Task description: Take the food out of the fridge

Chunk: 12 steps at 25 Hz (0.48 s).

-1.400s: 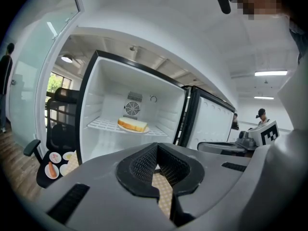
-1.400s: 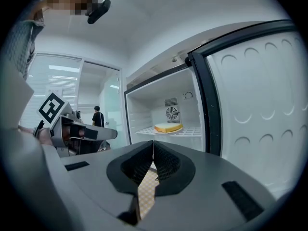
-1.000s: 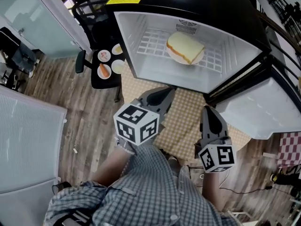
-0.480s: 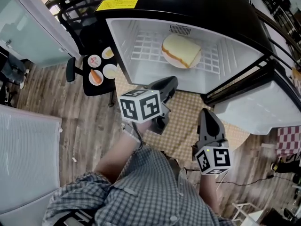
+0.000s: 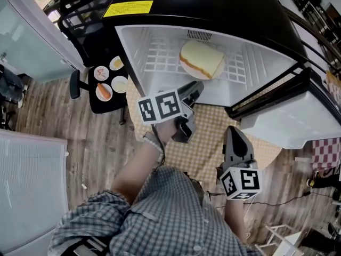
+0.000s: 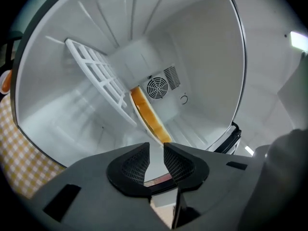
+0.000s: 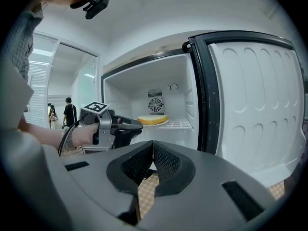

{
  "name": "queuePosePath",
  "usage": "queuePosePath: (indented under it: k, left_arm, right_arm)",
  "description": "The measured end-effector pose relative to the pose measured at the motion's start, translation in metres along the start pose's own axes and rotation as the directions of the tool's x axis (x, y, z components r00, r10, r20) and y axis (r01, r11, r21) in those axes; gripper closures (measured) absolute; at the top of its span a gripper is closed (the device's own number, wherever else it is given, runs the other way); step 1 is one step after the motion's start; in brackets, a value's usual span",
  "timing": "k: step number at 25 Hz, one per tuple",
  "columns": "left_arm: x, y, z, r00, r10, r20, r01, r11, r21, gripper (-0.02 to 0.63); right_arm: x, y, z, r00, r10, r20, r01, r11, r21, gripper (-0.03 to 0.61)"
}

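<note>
Nearest to me, the right gripper (image 7: 153, 143) is hanging low in front of the fridge (image 5: 240, 9). Its jaws are pressing together on nothing, and only a strip of checked cloth (image 7: 146, 191) is showing beneath them. The head view is giving me just its marker cube and tapered back (image 5: 233, 131), not the jaw faces. Further in, the left gripper (image 6: 155, 148) is reaching at the fridge mouth. Its jaws are standing slightly apart with nothing between them, and its own body is cutting off the lower part of that view. The right gripper view is showing it from the side (image 7: 138, 124), short of the shelf, which the head view (image 5: 193, 88) is leaving unclear. The food (image 5: 201, 59), a pale slab with a browned edge, is lying on a plate on the wire shelf (image 5: 160, 52) at the back, apart from both grippers. In the left gripper view it is appearing edge-on and tilted (image 6: 147, 112), so I am not making out the plate there. Only the head view is showing me the small dishes (image 5: 106, 81) on a black stand left of the fridge. Only the right gripper view is showing the open door (image 7: 255, 105) face-on.
</note>
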State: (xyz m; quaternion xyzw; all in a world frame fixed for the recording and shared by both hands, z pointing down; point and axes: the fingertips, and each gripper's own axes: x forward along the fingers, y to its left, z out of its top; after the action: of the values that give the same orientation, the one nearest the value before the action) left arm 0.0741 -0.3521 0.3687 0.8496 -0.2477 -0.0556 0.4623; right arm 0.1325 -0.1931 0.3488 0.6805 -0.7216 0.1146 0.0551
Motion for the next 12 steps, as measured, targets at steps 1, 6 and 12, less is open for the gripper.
queuePosePath:
  k: [1,6,12]
  left_arm:
    - [0.002,0.001,0.001,1.000,-0.005,0.005,0.006,1.000,-0.026,0.525]
    - [0.010,0.003,0.007,0.999,-0.025,0.035,0.029,0.991,-0.129,0.504]
    - [0.018,0.007,0.009,0.999,0.004,0.040,0.003,0.983,-0.184,0.499]
  right_arm:
    - [0.000,0.000,0.000,1.000,-0.002,-0.001,0.002,1.000,0.002,0.569]
    - [0.002,0.003,-0.003,1.000,-0.005,-0.009,0.005,1.000,0.007,0.568]
    - [0.006,0.010,-0.008,1.000,0.013,-0.025,-0.013,1.000,-0.003,0.568]
